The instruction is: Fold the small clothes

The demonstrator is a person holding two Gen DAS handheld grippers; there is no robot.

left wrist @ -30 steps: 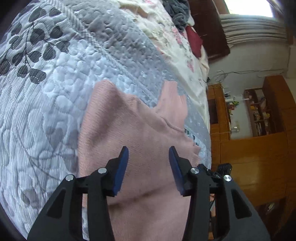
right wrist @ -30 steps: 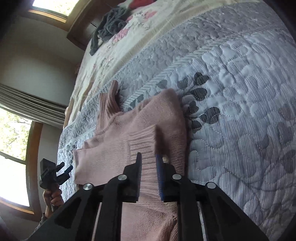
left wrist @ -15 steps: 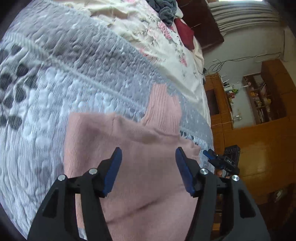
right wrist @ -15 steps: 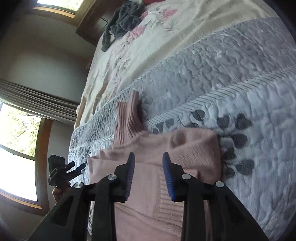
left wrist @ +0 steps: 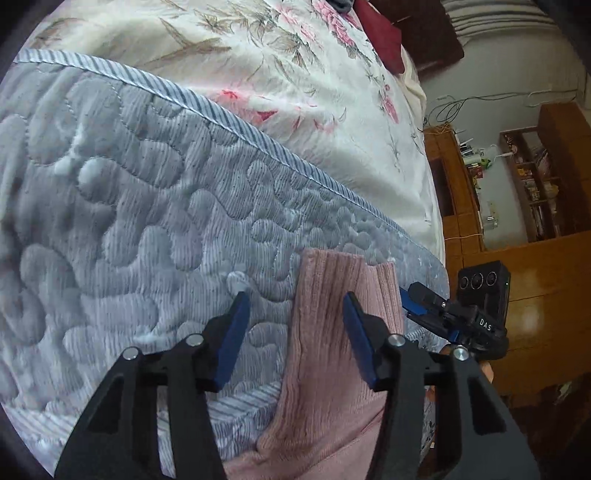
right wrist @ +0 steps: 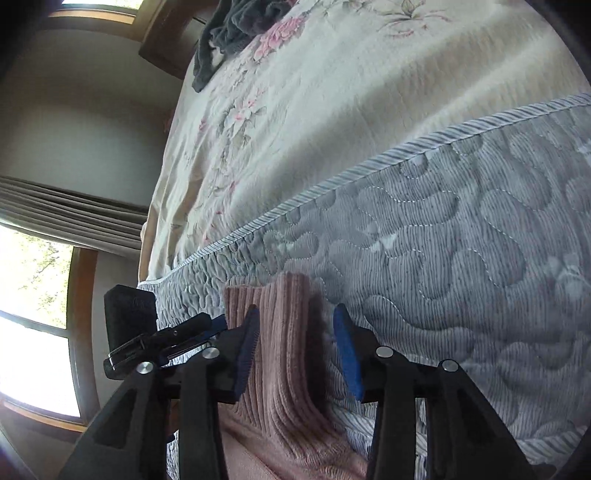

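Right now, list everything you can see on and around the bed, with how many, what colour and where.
pink ribbed knit sweater: one, pink, on the quilt at the near edge, collar pointing away
grey-blue quilted bedspread: one, grey-blue with striped piping, under the sweater
cream floral blanket: one, cream with pink flowers, beyond the quilt
dark grey garment: one, crumpled at the far end
dark red cushion: one, far end
wooden shelving: brown, beside the bed
curtained window: one, beside the bed
left gripper: black, blue pads, open, at the collar
right gripper: black, blue pads, open, at the collar
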